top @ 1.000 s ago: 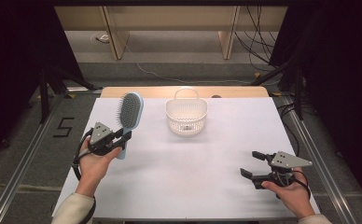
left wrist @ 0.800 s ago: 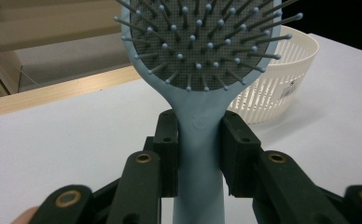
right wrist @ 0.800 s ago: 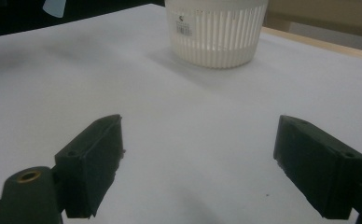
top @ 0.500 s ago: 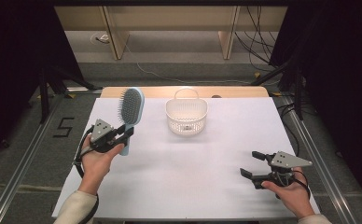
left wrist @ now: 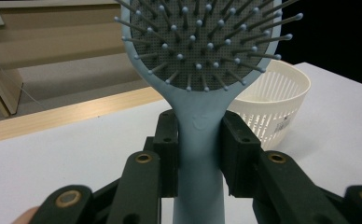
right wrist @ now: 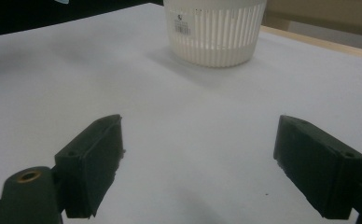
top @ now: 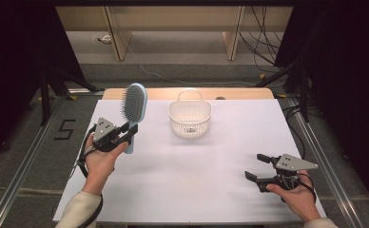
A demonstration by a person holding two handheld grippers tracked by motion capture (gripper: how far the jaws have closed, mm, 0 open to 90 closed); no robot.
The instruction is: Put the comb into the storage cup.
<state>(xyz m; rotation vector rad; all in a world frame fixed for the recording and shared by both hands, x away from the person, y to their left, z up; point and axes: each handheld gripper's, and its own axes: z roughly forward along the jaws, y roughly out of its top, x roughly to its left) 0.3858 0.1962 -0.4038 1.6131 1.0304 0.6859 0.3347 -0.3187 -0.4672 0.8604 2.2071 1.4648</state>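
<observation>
While the white worktop [top: 192, 180] lies bare around the white slotted plastic basket [top: 189, 118], the pale blue paddle hairbrush [top: 134, 107] stands upright left of it — left tongs [top: 125, 133] clamped on its handle. Carry it over the rim, bristles clear, then lower handle-first; right tongs [top: 258, 167] gape apart, nearer than the basket.

The basket [top: 190, 118] stood on the table [top: 197, 175] near its far edge, about midway between the left and right edges. The hairbrush [top: 134, 111] was to the left of the basket, lifted above the table, with its handle between the jaws of the left gripper [top: 125, 134] and its head pointing up and toward the far edge. The right gripper [top: 258, 167] was near the front right corner, well apart from the basket, with nothing between its jaws.
</observation>
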